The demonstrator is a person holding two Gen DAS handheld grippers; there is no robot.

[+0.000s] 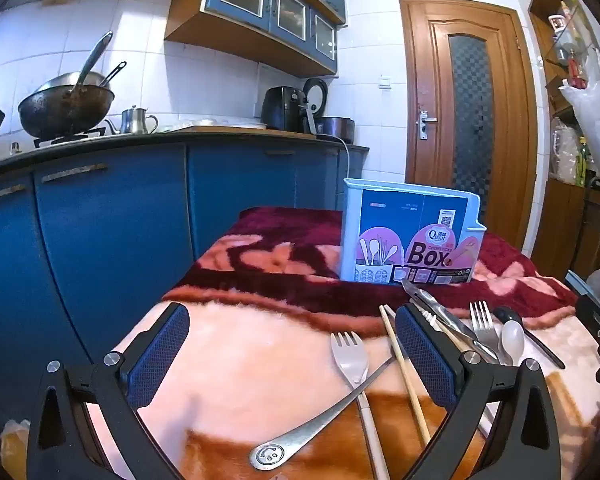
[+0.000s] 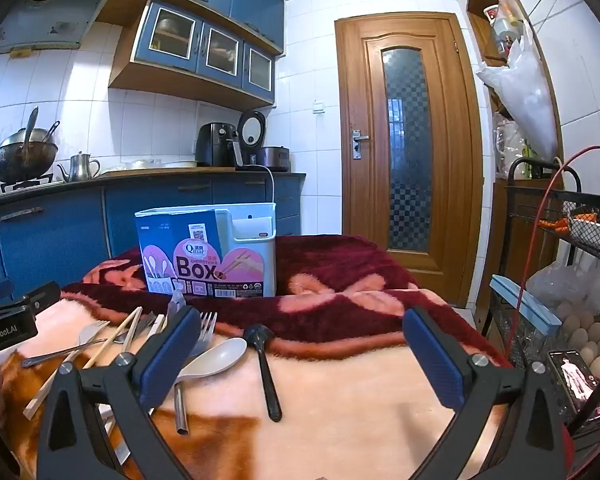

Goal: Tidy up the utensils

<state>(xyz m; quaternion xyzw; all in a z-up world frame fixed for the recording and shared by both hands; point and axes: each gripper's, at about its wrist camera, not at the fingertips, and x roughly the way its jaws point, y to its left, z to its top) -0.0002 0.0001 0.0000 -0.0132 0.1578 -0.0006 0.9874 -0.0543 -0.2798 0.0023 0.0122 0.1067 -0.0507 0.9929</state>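
Kitchen with blue cabinets (image 1: 112, 216), white tiles and wooden door (image 2: 410, 148); foreground table under plush red-and-pink blanket (image 2: 340, 376).

Utensil box (image 1: 410, 236), pale blue, upright on far part of blanket, printed sleeve reading "Box" across its front; small side pocket (image 2: 254, 226) on its right end. Interior not visible from either view; contents cannot be told.

Utensils loose on blanket, near side of box, none inside it as far as seen: fork (image 1: 350, 356) with pale handle, metal spoon handle (image 1: 300, 438) crossing it, chopsticks (image 1: 404, 372), knife (image 1: 440, 312), second fork (image 1: 483, 322), white spoon (image 2: 216, 358), black spoon (image 2: 264, 368).

Left gripper (image 1: 294, 354): jaws wide apart, holding nothing, fork and chopsticks lying between them on blanket.

Right gripper (image 2: 302, 354): jaws wide apart, holding nothing, black spoon and white spoon bowl lying between them.

Wok (image 1: 66, 110) on stove holding ladle; kettle (image 1: 138, 120) beside it. Wire rack (image 2: 580, 232) at right; eggs (image 2: 584, 340) below.
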